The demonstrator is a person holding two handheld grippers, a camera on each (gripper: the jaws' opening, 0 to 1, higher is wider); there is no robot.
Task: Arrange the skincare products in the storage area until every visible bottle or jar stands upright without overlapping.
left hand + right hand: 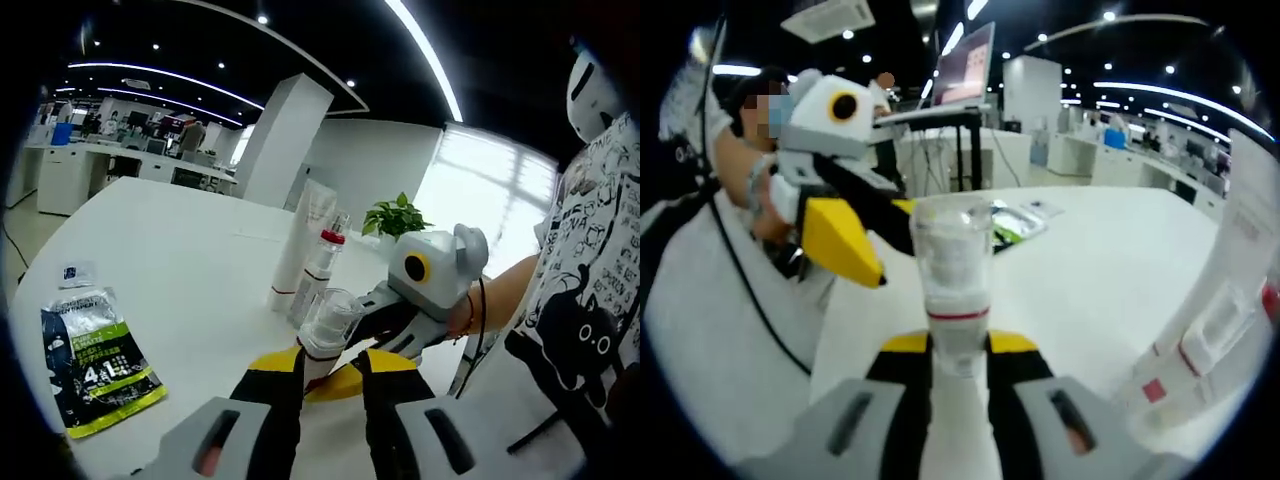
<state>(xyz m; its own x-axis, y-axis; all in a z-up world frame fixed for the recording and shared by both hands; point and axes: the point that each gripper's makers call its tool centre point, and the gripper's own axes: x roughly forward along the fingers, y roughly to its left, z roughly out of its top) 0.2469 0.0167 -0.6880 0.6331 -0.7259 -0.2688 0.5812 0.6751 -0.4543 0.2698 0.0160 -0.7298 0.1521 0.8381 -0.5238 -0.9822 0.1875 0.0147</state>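
Centrally, on the white table, the right gripper grasps a white bottle between its yellow-tipped fingers, jaws clenched on the neck just below a thin red band; a clear domed cap stands above. The left gripper brackets the same bottle; whether its jaws press it cannot be told. A tall white tube and a red-collared bottle stand upright just behind. A green-and-black sachet lies flat, well apart.
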